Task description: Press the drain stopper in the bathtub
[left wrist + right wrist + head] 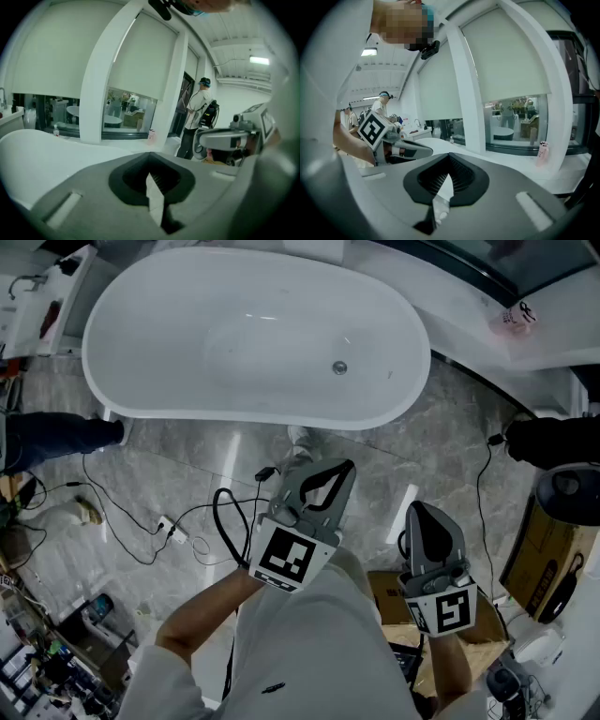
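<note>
Head view: left gripper (pixel 343 469) and right gripper (pixel 418 510) closed, empty, well short of white oval bathtub's (pixel 169 324) round metal drain stopper (pixel 340 367); press squarely, tip centred.

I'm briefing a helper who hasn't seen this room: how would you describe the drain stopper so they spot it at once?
Find the big white oval bathtub across the top of the head view. On its floor, right of centre, sits the drain stopper, a small round grey metal disc. It is the only dark spot inside the otherwise plain white tub.
</note>
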`<move>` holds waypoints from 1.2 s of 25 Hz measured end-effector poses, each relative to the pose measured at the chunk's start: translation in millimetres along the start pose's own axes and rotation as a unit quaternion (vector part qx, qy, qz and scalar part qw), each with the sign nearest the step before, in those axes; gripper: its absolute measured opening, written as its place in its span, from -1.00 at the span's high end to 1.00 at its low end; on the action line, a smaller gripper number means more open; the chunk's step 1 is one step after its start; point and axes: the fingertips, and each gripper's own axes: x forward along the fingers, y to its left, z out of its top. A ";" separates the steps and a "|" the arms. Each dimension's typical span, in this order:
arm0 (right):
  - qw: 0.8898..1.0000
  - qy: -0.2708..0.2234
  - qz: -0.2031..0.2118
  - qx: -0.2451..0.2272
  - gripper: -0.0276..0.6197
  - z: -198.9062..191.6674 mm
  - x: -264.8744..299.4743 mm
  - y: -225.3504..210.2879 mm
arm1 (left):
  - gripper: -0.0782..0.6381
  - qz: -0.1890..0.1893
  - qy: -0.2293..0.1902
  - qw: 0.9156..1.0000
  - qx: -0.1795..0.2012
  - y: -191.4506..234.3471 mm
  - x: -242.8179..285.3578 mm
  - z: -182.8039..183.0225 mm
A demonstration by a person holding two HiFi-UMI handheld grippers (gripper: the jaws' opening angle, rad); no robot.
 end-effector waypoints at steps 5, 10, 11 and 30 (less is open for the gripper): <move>0.999 0.007 0.009 0.036 0.91 -8.6 -129.7 60.6 | 0.79 -0.014 -0.009 1.000 0.025 -156.0 -105.9 -6.3; 0.999 -0.026 0.013 0.043 0.91 3.8 -199.0 98.7 | 0.79 -0.059 0.043 0.997 -0.001 -264.9 -177.1 -25.9; 0.998 -0.030 0.009 0.049 0.91 3.9 -204.7 103.2 | 0.79 -0.059 0.051 0.997 -0.001 -272.9 -185.0 -30.7; 0.999 -0.005 0.036 0.006 0.93 44.6 -124.4 183.5 | 0.79 -0.010 -0.048 0.998 -0.050 -128.3 -228.8 -7.3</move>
